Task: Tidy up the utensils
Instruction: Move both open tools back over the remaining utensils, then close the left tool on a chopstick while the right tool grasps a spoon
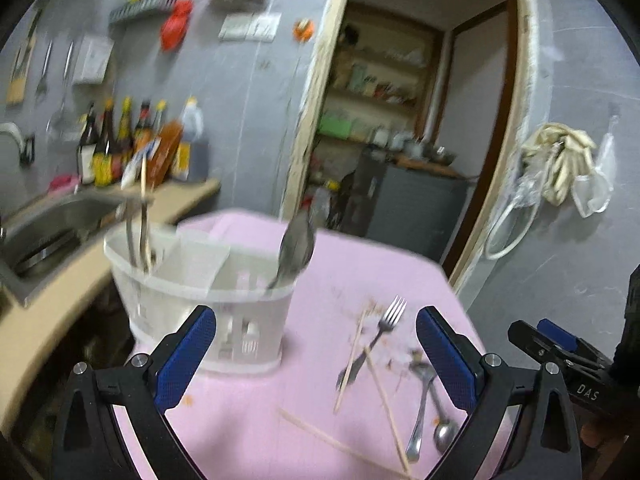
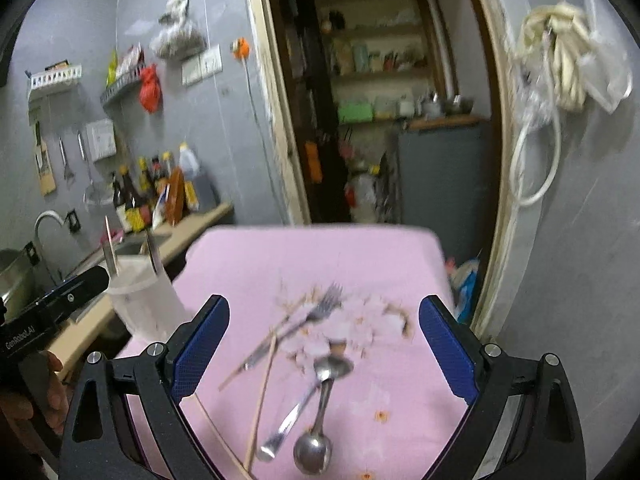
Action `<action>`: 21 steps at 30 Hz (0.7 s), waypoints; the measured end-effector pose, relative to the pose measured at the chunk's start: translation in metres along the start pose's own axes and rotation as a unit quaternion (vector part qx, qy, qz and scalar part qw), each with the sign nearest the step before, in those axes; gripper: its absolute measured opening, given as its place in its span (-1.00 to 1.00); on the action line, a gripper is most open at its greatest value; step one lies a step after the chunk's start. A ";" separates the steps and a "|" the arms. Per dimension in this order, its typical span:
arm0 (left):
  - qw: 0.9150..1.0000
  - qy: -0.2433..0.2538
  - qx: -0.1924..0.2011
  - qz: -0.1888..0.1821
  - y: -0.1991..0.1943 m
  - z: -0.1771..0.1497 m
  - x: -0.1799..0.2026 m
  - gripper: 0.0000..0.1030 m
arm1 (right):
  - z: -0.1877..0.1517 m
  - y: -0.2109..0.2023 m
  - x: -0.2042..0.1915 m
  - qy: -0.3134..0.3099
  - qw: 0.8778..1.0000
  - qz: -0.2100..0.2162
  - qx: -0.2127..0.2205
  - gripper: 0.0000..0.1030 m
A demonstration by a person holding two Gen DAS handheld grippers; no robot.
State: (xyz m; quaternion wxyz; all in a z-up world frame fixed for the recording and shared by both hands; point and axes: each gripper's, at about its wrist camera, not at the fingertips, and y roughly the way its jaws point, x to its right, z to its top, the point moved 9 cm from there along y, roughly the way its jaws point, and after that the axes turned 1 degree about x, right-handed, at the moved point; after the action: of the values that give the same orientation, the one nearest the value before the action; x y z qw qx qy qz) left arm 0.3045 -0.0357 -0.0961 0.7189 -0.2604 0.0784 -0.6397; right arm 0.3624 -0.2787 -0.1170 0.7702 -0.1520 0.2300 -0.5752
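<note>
Loose: one fork (image 2: pixel 316 310), two spoons (image 2: pixel 320 408), three chopsticks (image 2: pixel 262 400).

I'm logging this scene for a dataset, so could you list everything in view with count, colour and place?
Utensil holder: one, white, on the table's left side; a large spoon and some blurred utensils stand in it.
Fork: one, silver, lying on the cloth.
Spoons: two, silver, crossed near the table's front.
Chopsticks: several, pale wood, scattered beside the fork.
Table: one, under a pink cloth.
Sauce bottles: several, dark and yellow, on the counter by the wall.
Sink: one, steel, far left.
Left gripper: black with blue pads, open, empty.
Right gripper: same colours, open, empty.
</note>
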 end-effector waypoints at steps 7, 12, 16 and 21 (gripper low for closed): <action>0.994 -0.050 -0.094 0.007 0.031 -0.044 -0.013 0.96 | -0.054 0.054 0.010 0.019 0.994 0.031 -0.106 0.53; 0.982 -0.081 -0.170 0.001 0.050 -0.079 -0.014 0.70 | -0.083 0.083 0.012 0.040 0.983 0.048 -0.174 0.23; 0.966 -0.105 -0.235 -0.012 0.066 -0.108 -0.010 0.21 | -0.099 0.100 0.013 0.064 0.973 0.061 -0.213 0.06; 0.955 -0.126 -0.266 -0.021 0.078 -0.125 -0.006 -0.10 | -0.107 0.116 0.012 0.081 0.966 0.079 -0.234 -0.01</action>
State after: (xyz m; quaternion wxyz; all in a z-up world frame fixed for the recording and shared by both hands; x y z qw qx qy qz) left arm 0.3162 -0.0604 -0.2411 0.6141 -0.5225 0.1490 -0.5723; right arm 0.4033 -0.2533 -0.2675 0.7350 -0.2621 0.4306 -0.4535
